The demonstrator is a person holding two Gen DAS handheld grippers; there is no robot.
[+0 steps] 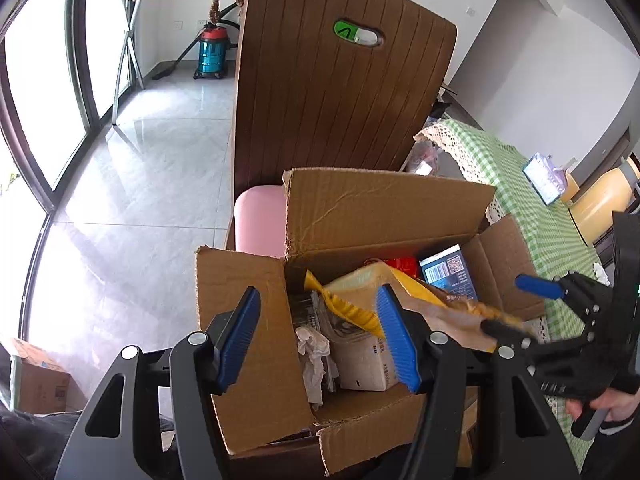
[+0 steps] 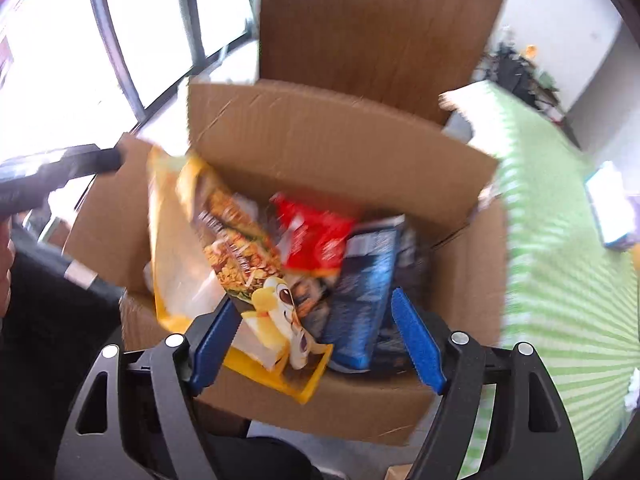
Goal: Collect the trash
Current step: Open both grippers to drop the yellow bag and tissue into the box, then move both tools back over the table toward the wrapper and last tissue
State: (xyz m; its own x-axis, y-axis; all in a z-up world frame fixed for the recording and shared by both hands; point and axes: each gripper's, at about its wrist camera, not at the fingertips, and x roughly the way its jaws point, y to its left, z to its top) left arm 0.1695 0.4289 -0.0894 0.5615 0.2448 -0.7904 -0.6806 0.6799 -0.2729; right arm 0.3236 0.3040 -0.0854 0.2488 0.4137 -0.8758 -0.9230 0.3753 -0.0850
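Snack bag [image 2: 236,264] lengthwise, slanting into box [image 2: 340,148]

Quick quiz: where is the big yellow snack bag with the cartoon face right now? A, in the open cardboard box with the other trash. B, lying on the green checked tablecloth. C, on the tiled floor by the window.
A: the yellow snack bag sits tilted in the cardboard box, beside a red wrapper.

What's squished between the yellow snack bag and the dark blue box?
A crumpled red wrapper sits between the yellow snack bag and the dark blue box, inside the brown cardboard box, in the right wrist view.
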